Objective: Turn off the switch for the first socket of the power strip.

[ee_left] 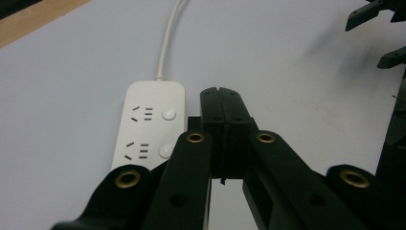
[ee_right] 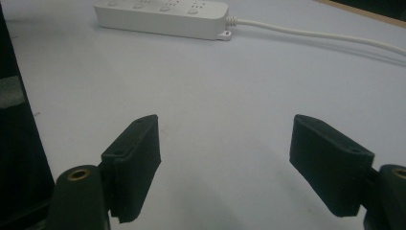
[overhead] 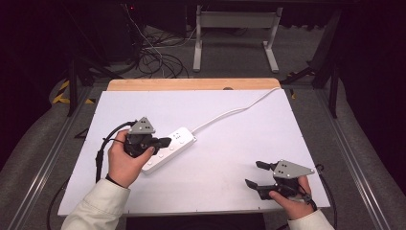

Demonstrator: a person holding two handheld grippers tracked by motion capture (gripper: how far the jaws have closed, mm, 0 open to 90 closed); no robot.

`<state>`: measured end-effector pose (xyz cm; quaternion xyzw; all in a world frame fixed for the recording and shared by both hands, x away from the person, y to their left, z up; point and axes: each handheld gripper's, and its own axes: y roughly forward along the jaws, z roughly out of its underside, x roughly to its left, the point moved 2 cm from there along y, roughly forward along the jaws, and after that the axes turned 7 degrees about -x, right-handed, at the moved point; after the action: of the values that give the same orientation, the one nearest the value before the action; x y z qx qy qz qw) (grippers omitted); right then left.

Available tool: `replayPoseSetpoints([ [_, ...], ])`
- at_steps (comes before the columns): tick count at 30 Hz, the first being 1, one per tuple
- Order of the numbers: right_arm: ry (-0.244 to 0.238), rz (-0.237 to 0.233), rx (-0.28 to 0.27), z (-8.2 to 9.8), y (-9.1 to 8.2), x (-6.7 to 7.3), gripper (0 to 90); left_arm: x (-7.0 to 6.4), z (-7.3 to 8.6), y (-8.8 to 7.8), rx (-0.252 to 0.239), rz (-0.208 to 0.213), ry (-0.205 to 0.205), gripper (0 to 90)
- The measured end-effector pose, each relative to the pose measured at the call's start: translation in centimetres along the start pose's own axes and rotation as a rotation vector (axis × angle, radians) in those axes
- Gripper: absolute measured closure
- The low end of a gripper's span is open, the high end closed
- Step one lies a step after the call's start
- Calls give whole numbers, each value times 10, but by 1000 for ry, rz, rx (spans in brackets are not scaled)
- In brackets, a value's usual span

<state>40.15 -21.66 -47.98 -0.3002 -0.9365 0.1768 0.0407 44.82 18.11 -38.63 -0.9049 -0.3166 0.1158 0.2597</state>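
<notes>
A white power strip (overhead: 171, 147) lies slantwise on the white table sheet, and its white cord (overhead: 230, 114) runs off to the far right edge. My left gripper (overhead: 165, 142) hovers over the strip's near half, shut with nothing between its jaws. In the left gripper view the closed pads (ee_left: 221, 100) sit just right of the strip (ee_left: 148, 124), level with its round switches. My right gripper (overhead: 254, 174) rests near the front right of the table, its jaws wide apart and empty. From the right gripper view, the strip (ee_right: 163, 17) lies far ahead.
A wooden tabletop edge (overhead: 191, 84) shows past the white sheet (overhead: 239, 143). Beyond it the floor holds tangled cables (overhead: 153, 57) and a white desk frame (overhead: 234, 33). Metal rails run along both sides of the table.
</notes>
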Motion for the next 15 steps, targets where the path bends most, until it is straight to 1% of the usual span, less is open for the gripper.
replayPoseSetpoints([
  [3, -1, -1, 1, 0, 0, 0, 268, 6, -3, 7, 23, 8, -17, 900],
  [7, 0, -4, -1, 0, 0, 0, 268, 13, -4, 17, 55, 5, -23, 900],
  [15, 1, -9, 1, 1, 0, 0, 269, 23, -10, 36, 91, 24, -62, 900],
])
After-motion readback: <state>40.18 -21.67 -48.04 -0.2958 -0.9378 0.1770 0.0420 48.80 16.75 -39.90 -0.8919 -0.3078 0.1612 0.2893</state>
